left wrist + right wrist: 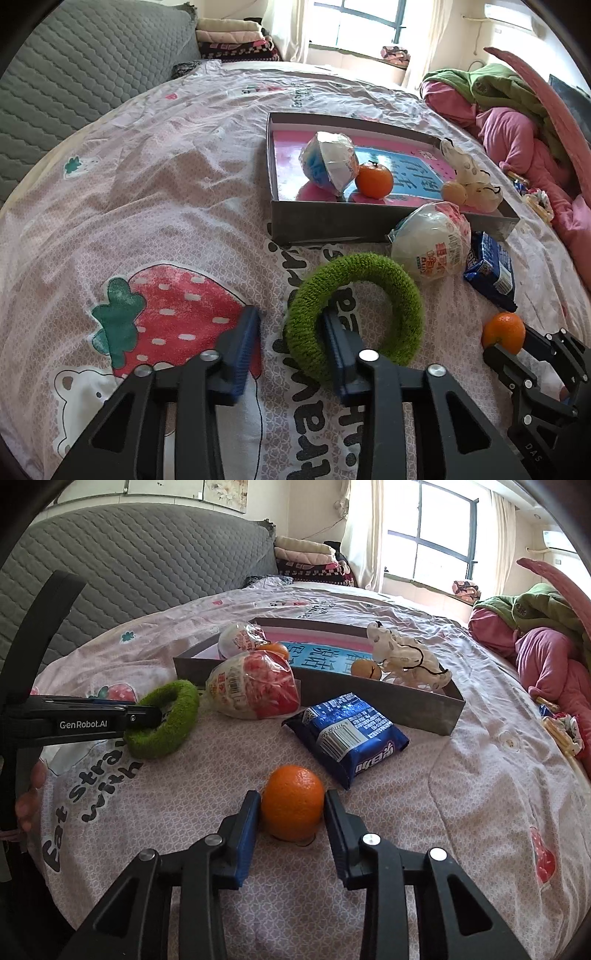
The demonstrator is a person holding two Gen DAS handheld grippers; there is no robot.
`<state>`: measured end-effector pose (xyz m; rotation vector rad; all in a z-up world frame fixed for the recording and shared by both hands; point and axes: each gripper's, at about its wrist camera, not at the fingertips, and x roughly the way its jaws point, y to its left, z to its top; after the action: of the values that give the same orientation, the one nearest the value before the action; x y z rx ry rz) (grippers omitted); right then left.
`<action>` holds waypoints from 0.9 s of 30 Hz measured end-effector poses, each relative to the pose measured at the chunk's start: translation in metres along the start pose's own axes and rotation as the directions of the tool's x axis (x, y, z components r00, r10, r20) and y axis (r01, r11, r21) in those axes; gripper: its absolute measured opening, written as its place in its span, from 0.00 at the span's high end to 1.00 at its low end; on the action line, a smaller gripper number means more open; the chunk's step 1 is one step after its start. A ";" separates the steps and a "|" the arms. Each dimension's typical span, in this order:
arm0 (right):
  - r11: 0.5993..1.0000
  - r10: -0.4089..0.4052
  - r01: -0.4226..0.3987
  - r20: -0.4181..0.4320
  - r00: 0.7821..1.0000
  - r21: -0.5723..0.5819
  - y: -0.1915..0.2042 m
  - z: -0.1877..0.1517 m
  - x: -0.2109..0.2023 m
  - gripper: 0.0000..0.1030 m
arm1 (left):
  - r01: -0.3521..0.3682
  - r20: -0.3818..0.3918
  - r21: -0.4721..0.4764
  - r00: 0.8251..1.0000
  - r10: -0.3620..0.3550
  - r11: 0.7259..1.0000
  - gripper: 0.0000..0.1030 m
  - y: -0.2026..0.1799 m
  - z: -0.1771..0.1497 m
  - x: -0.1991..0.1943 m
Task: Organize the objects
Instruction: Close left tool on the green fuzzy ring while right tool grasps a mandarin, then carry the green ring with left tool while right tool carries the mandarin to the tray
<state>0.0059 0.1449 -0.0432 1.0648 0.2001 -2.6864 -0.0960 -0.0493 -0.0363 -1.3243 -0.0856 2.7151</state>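
In the box [369,221] at 12 o'clock: several items stowed. Left gripper [291,343] straddles green ring [354,314], unclamped; right gripper [291,812] grasping orange [292,806]; two packets remain.

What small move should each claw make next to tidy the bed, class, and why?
Probably lift. The right claw hugs the round orange mandarin, the left claw straddles the fuzzy green knitted ring, and the open grey cardboard box beyond already holds similar items.

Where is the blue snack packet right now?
The blue snack packet lies on the bedspread just outside the grey box's near wall, centre of the right wrist view, between the wrapped bowl and the loose orange.
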 end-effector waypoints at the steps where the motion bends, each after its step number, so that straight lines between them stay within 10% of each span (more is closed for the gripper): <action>1: 1.000 0.002 -0.002 0.001 1.000 0.001 0.000 0.000 0.000 0.65 | 0.005 0.000 -0.001 1.000 -0.005 1.000 0.74 0.000 0.000 0.000; 27: 1.000 0.029 -0.028 0.118 0.993 -0.008 -0.002 0.014 -0.021 0.66 | 0.025 0.200 0.044 0.979 -0.034 0.999 0.86 -0.011 0.009 -0.045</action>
<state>0.0111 0.1479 -0.0182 0.8965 0.1701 -2.7107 -0.0745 -0.0442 0.0052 -1.0271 -0.0666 2.8007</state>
